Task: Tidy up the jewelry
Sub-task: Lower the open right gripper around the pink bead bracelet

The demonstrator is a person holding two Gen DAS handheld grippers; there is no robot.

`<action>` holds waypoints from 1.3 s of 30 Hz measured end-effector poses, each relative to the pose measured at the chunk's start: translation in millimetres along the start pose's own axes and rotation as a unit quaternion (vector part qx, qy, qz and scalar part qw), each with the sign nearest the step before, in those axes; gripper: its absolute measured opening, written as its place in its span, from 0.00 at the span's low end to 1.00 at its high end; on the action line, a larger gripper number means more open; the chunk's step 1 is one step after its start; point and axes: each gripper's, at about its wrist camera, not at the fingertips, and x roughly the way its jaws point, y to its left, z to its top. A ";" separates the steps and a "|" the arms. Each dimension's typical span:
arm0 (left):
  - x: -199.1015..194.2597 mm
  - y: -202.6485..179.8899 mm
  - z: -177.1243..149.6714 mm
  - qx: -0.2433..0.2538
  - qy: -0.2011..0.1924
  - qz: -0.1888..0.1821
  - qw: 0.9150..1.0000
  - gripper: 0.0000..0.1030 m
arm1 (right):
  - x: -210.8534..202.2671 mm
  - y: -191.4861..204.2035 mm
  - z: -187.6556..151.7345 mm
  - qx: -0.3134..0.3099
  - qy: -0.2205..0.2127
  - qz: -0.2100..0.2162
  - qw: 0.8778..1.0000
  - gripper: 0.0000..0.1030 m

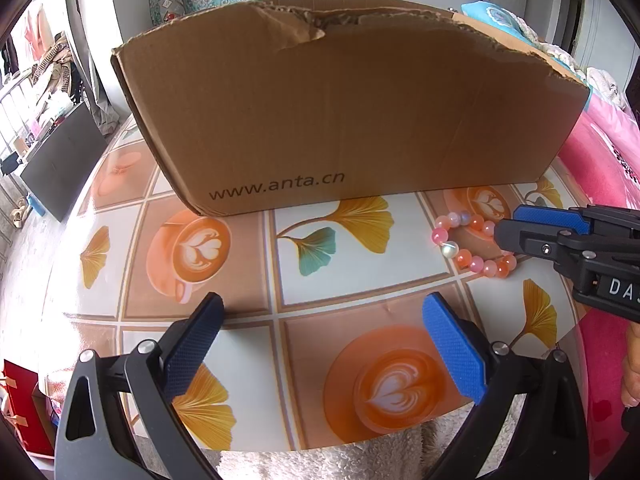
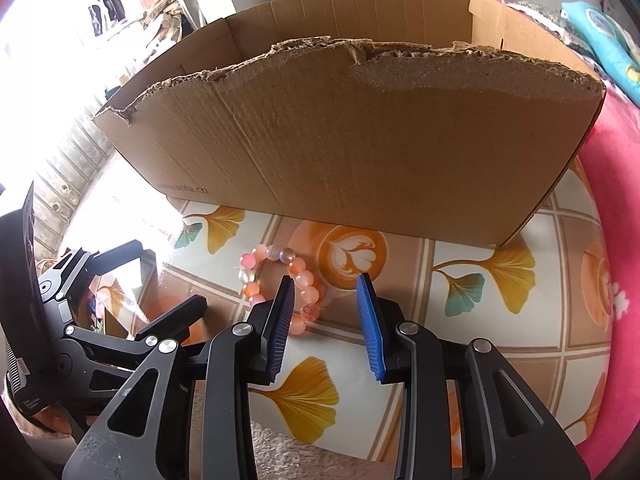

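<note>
nearest the left wrist camera, the left gripper (image 1: 320,344) hangs over the table (image 1: 280,312) with its blue-padded fingers (image 1: 454,354) spread wide and nothing between them. under it the tablecloth shows latte-art cups and ginkgo leaves, and a fluffy white cloth (image 1: 340,460) lies at the table's near edge.

a little farther and to the right, the right gripper (image 2: 326,280) points down at the bead bracelet (image 2: 280,280). its jaws stand partly apart. the left finger (image 2: 280,320) covers part of the bracelet's loop, while the gap between the pads shows mostly bare tablecloth; whether that finger touches the beads i cannot tell. no pad pinches the bracelet.

the bracelet, pink and orange beads with a few clear ones, lies flat on the table, near the foot of the cardboard box (image 1: 340,112) but apart from it.

behind it stands the box, open-topped, its front wall torn ragged along the upper edge, with "www.anta.cn" printed low on the left. a pink blanket (image 2: 616,240) lies to the right of the table.
</note>
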 end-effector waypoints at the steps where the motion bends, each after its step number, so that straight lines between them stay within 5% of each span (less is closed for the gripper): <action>1: 0.0 -0.2 0.0 0.000 0.000 0.000 1.000 0.95 | 0.2 -0.7 0.1 0.001 0.000 0.000 1.000 0.32; 14: 0.6 0.2 -0.8 0.006 -0.004 -0.004 1.000 0.95 | 1.3 -15.0 0.1 0.024 0.001 0.023 0.999 0.40; 21: -0.4 1.1 -4.6 0.025 -0.014 -0.018 0.999 0.95 | -2.3 -23.9 0.6 0.048 -0.009 0.058 0.997 0.74; 27: -0.2 1.3 -2.9 0.056 -0.004 -0.039 0.998 0.95 | -1.6 -26.4 0.2 0.055 -0.020 0.083 0.995 0.89; 39: 2.6 -3.5 6.6 0.090 0.020 -0.058 0.994 0.95 | -6.2 -39.2 1.1 0.072 -0.024 0.135 0.988 0.92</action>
